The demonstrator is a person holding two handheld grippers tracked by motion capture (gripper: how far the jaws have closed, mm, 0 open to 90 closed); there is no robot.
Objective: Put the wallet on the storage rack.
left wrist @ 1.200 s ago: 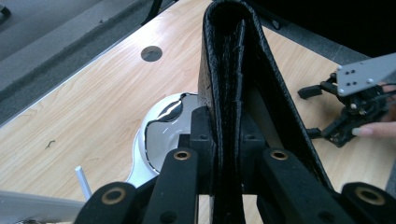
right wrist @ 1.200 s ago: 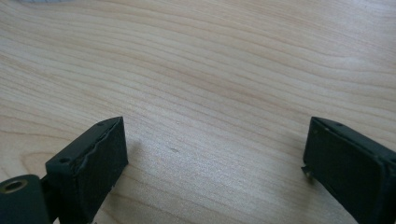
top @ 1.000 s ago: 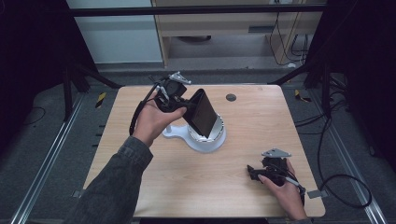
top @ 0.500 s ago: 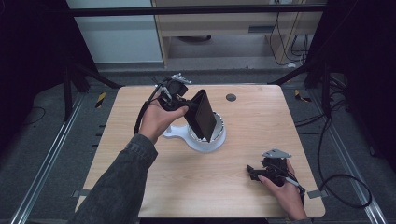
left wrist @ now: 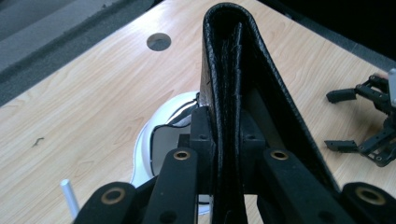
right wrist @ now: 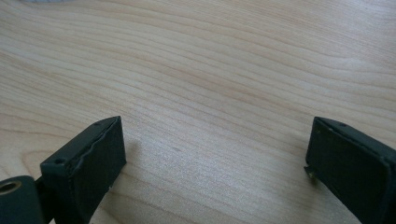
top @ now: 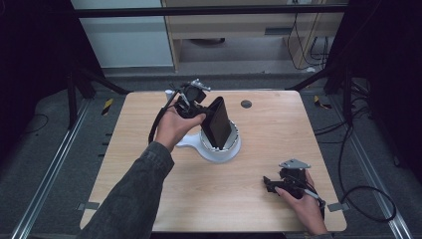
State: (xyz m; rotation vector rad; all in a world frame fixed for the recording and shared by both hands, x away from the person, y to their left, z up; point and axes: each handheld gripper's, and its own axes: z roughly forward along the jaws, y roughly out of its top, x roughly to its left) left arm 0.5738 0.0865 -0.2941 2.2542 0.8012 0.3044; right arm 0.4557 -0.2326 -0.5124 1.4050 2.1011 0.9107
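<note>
Landmark: a round white plastic stand with a short side tab, sitting near the middle of the pale wooden table.
Held thing: a black folded leather wallet, standing on edge and tilted, its lower end inside the white stand's ring, its upper end leaning away from it.
Left gripper: just beside the stand on its far left side, jaws clamped on the wallet; in the left gripper view the two black jaws press the wallet from both sides, with the stand below.
Left hand: wrapped around that gripper, grey sleeve running toward the near table edge.
Right gripper: well apart from the stand, toward the near right corner, resting low over the table, jaws spread wide with nothing but bare wood between them.
Grommet: a small dark round hole beyond the stand.
</note>
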